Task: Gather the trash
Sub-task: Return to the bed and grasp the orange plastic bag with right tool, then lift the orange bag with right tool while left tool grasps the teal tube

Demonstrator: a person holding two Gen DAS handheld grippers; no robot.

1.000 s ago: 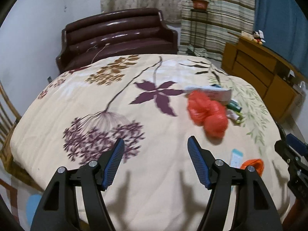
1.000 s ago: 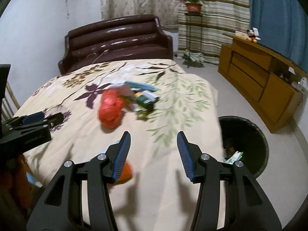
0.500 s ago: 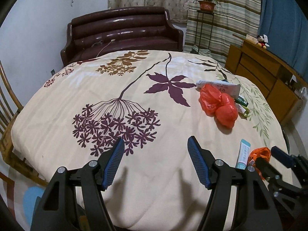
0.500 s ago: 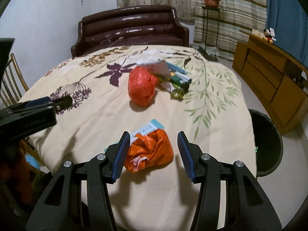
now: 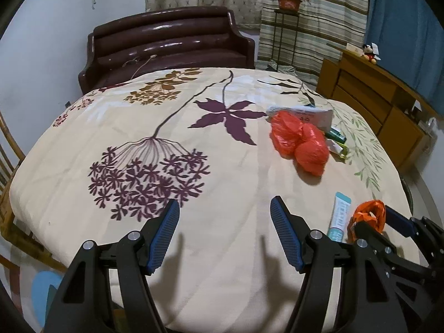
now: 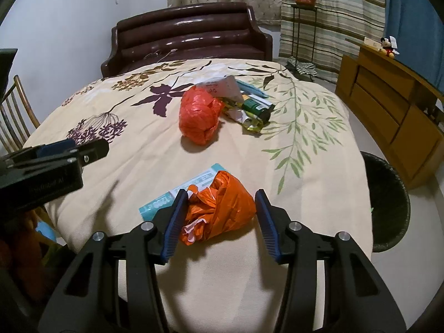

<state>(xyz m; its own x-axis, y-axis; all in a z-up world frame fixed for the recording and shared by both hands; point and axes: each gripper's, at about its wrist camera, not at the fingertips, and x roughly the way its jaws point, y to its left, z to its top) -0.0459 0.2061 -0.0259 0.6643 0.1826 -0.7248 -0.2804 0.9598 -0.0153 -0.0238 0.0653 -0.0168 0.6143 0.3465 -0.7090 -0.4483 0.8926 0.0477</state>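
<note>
so the right gripper (image 6: 219, 208) is down at the near edge of the bed, jaws spread on either side of a crumpled orange plastic bag (image 6: 220, 208). the bag sits right between the blue pads but there's a sliver of gap on the right side and the left pad looks only just at the bag's edge, so it isn't pinched, just straddled. tucked under the bag's far left side is a flat teal and white tube (image 6: 180, 191) lying on the floral quilt (image 6: 138, 144).

the left gripper (image 5: 224, 233) hangs over a bare patch of the quilt, jaws wide apart, nothing between them (only its own shadow on the fabric). from its view you can see the orange bag (image 5: 370, 213) off to the right with the tube (image 5: 340, 216) beside it.

further up the bed, about the middle, there's a bigger red-orange bag (image 6: 198, 116), and touching it on its right a little heap of trash: a white paper packet (image 6: 219, 84), a dark green bottle (image 6: 256, 108) on its side, and some yellow-green wrappers (image 6: 249, 123).

off the right side of the bed on the floor is a black bin (image 6: 388, 202), something pale inside but too small to tell what. brown sofa (image 6: 188, 36) behind the bed, wooden dresser (image 6: 388, 105) on the right.
</note>
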